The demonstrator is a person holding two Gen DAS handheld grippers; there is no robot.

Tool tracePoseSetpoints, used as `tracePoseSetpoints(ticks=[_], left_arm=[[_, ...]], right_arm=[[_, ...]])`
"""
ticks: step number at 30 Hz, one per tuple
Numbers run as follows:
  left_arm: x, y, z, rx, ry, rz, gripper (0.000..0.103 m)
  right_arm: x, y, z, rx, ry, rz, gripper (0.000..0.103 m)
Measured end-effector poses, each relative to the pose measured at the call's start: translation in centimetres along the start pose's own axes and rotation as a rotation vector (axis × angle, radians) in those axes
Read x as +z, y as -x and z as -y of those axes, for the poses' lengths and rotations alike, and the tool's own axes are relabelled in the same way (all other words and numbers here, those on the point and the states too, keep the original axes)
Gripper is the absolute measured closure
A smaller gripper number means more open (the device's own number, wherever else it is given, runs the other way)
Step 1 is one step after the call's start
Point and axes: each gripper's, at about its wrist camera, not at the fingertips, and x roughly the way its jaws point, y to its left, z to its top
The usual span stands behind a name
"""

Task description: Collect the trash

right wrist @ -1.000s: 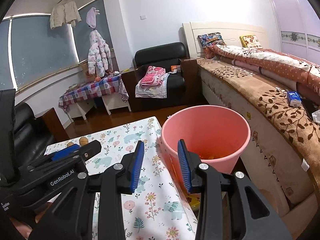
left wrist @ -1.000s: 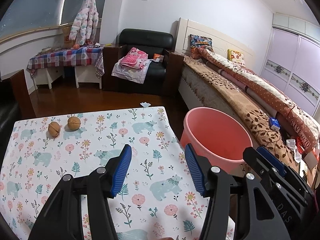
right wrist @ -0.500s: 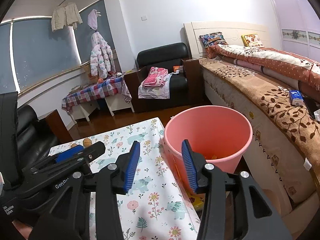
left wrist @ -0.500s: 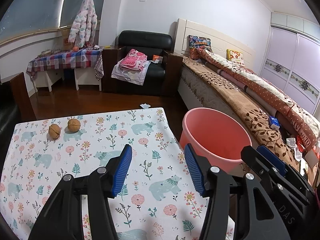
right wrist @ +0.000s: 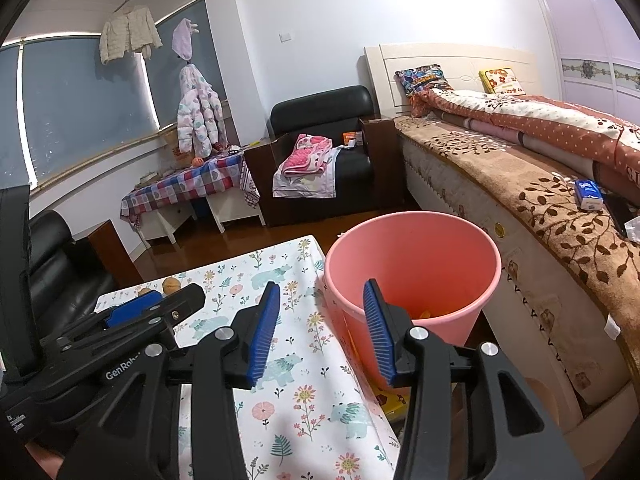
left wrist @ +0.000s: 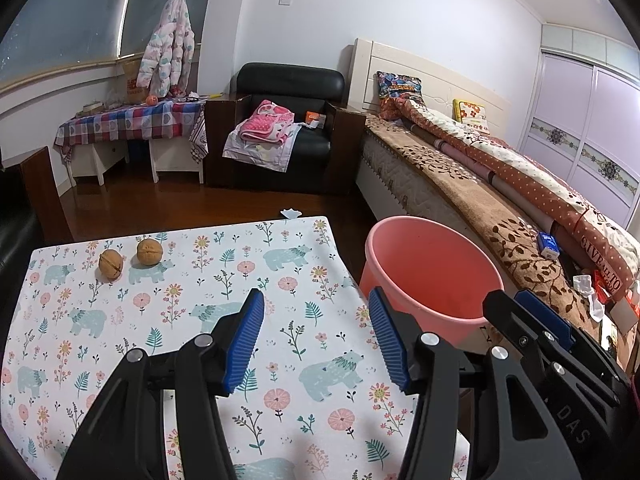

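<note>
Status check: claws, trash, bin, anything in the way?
Both claws open, empty: left claw, right claw. Two walnuts on far table corner, bin beside table. Path clear.

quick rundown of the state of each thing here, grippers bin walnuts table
left gripper: open, nothing between its jaws
right gripper: open, nothing between its jaws
pink bin: upright beside the table, no lid, a few small orange bits at the bottom
two walnuts: whole, side by side at the table's far corner, untouched
table: covered with a flat floral cloth
</note>
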Motion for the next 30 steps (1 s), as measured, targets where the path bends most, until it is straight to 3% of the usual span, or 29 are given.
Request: tracePoseSetpoints(ticks=[30], left_arm=[[-0.20,0.41,0.30,-0.003,-0.007,-0.002,0.049]], right_arm=[[-0.08,-0.01,-0.09,0.000,0.002,-0.002,0.059]])
